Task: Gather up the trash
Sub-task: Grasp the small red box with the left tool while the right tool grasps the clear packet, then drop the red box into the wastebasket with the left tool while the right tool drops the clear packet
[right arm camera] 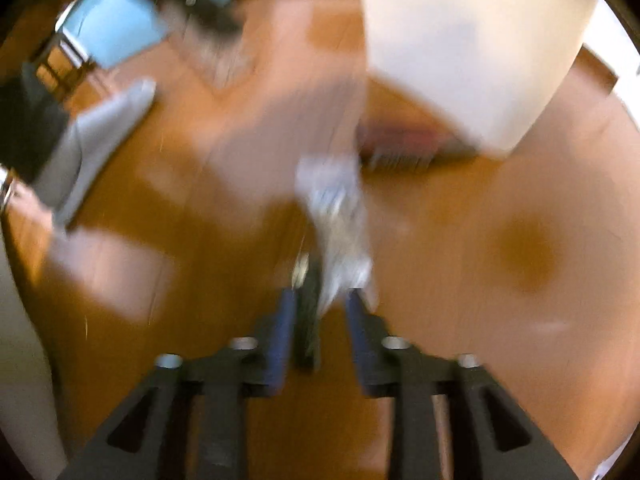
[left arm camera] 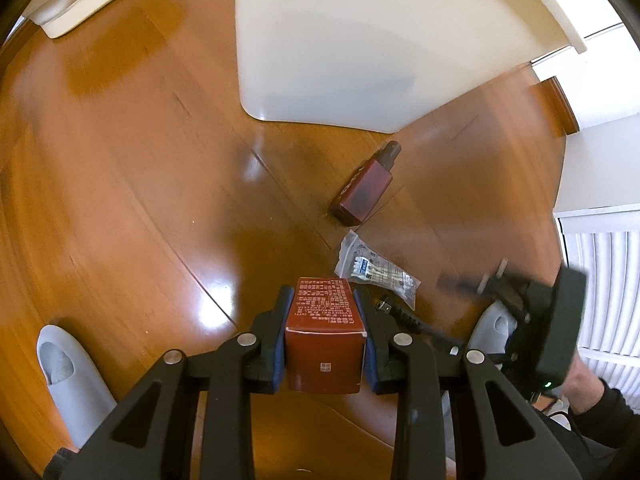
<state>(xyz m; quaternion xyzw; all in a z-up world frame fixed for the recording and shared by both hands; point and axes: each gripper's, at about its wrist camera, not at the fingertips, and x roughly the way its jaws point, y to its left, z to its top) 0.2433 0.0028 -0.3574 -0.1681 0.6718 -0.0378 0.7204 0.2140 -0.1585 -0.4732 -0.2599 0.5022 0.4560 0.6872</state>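
Observation:
My left gripper [left arm camera: 323, 300] is shut on a dark red carton box [left arm camera: 325, 332] and holds it above the wooden floor. Ahead on the floor lie a dark red spray bottle [left arm camera: 366, 186], a clear plastic wrapper [left arm camera: 374, 270] with printed contents, and a black cable end [left arm camera: 400, 314]. My right gripper [left arm camera: 472, 284] shows blurred at the right of the left wrist view. The right wrist view is heavily blurred: the right gripper [right arm camera: 320, 300] has its jaws apart just behind the wrapper [right arm camera: 340, 216], with a dark thin object [right arm camera: 308, 320] between the fingers. The red bottle [right arm camera: 408, 138] is a smear beyond.
A white bin or furniture base [left arm camera: 360, 40] stands ahead on the floor. Grey slippers [left arm camera: 68, 368] are at my feet, one on each side. A white louvred door [left arm camera: 608, 280] is on the right. A blue chair [right arm camera: 116, 24] is far left in the right wrist view.

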